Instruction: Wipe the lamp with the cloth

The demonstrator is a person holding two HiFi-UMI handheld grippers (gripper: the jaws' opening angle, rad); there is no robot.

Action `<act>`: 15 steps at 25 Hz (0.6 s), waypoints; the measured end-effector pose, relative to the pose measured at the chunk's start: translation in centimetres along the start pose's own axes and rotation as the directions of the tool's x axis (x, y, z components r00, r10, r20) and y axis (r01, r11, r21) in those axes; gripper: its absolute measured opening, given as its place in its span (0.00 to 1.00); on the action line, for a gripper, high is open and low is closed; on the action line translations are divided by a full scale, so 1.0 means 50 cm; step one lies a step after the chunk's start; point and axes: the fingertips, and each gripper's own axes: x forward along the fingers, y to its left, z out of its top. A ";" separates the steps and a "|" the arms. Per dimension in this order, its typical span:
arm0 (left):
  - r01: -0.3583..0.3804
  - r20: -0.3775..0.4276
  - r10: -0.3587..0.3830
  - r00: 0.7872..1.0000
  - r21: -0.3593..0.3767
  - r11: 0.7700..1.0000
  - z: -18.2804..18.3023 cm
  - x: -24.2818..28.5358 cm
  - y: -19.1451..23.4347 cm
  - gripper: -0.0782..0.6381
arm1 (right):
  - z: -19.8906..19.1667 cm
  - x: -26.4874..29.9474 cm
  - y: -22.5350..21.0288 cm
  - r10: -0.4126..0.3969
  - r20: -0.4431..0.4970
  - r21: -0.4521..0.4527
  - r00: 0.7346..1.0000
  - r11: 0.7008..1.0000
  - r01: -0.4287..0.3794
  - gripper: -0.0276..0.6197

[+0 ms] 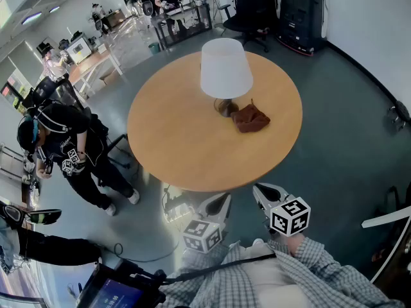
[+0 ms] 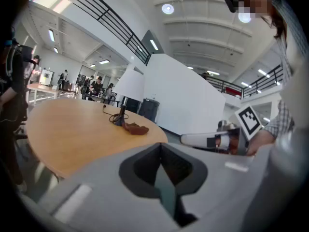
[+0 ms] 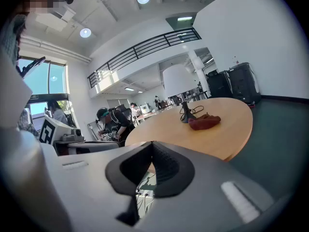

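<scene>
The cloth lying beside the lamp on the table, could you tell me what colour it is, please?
The cloth is reddish brown, clearest in the head view.

**No legible writing anywhere in the views**

The only marks are black-and-white square code patterns, which carry no letters or digits. They sit on the marker cube of the left gripper and the marker cube of the right gripper, at the lower centre of the head view. A dark shirt on a person at the left edge bears a pale print too small to read. A screen at the bottom left shows light lines on blue that stay blurred.
</scene>
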 end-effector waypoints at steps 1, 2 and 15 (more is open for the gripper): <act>0.000 -0.001 0.000 1.000 0.000 1.000 -0.001 0.001 -0.001 0.11 | 0.000 0.000 -0.001 0.000 0.001 0.001 1.000 1.000 0.000 0.05; 0.001 -0.002 -0.001 1.000 -0.001 1.000 -0.001 0.001 -0.001 0.11 | 0.000 0.000 -0.001 0.000 0.002 0.001 1.000 1.000 0.000 0.05; 0.000 -0.004 0.000 1.000 -0.001 1.000 -0.010 0.003 -0.004 0.11 | -0.011 0.000 0.000 0.004 -0.010 -0.013 1.000 1.000 -0.004 0.05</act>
